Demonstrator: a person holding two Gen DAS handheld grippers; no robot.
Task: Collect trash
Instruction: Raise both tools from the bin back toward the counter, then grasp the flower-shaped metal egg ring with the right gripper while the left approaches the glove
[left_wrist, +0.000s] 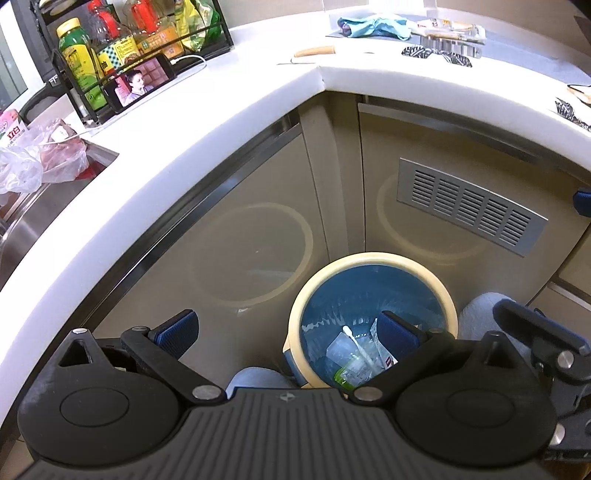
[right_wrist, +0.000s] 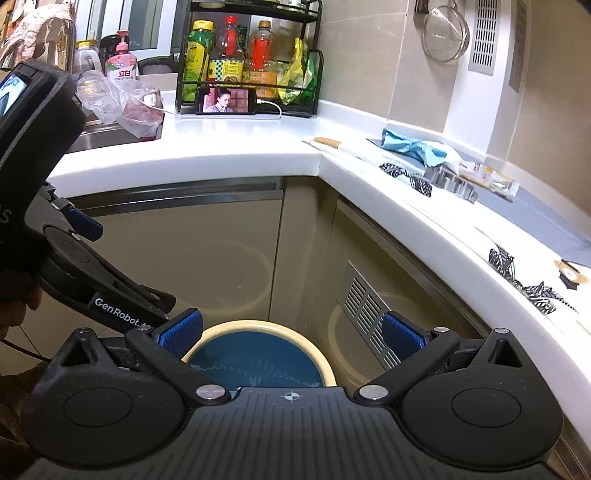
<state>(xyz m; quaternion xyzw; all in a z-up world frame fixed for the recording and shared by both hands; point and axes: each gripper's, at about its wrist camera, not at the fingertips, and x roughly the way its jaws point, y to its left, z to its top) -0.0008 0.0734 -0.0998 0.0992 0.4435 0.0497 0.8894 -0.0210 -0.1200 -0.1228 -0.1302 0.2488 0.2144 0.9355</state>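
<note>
A round bin (left_wrist: 373, 258) with a cream rim and blue liner stands on the floor in the counter corner; it also shows in the right wrist view (right_wrist: 258, 326). Inside lie clear wrappers and a cotton swab (left_wrist: 356, 341). My left gripper (left_wrist: 288, 332) is open and empty, above the bin's left edge. My right gripper (right_wrist: 291, 334) is open and empty above the bin. Black-and-white crumpled wrappers (right_wrist: 417, 181) and more wrappers (right_wrist: 524, 277) lie on the white counter (right_wrist: 236, 144) at right. A blue cloth (right_wrist: 417, 146) lies further back.
A black rack of bottles (right_wrist: 251, 62) and a phone (right_wrist: 229, 100) stand at the counter's back. A sink (left_wrist: 48, 192) with plastic bags (left_wrist: 40, 155) is at left. Beige cabinet doors with a vent grille (left_wrist: 469, 206) stand behind the bin. A knife (left_wrist: 314, 51) lies on the counter.
</note>
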